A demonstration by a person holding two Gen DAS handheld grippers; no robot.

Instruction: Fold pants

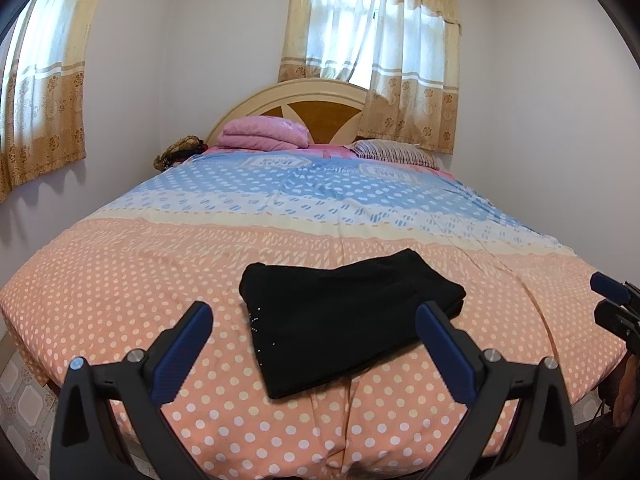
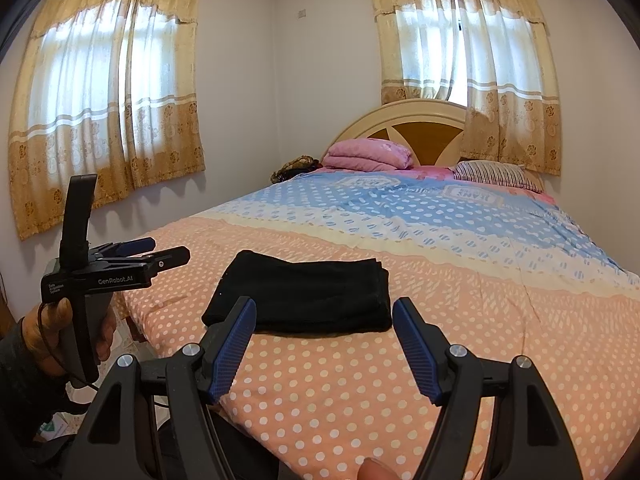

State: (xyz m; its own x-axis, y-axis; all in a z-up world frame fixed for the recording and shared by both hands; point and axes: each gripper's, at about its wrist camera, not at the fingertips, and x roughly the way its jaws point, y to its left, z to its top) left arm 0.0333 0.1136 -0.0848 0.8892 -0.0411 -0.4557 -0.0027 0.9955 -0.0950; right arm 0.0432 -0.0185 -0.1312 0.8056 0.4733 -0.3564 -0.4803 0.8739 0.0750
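Observation:
Black pants (image 1: 344, 320) lie folded into a compact rectangle near the foot of the bed; they also show in the right wrist view (image 2: 308, 296). My left gripper (image 1: 314, 316) is open and empty, held above and short of the pants; from the right wrist view it (image 2: 168, 252) hangs left of the bed. My right gripper (image 2: 324, 312) is open and empty, just short of the pants' near edge; its tip shows at the right edge of the left wrist view (image 1: 612, 296).
The bed (image 1: 160, 280) has a peach and blue polka-dot cover. A folded pink blanket (image 1: 264, 134) and a striped pillow (image 1: 392, 152) lie by the headboard (image 1: 312, 100). Curtained windows are on the walls. Tiled floor (image 1: 20, 392) lies left of the bed.

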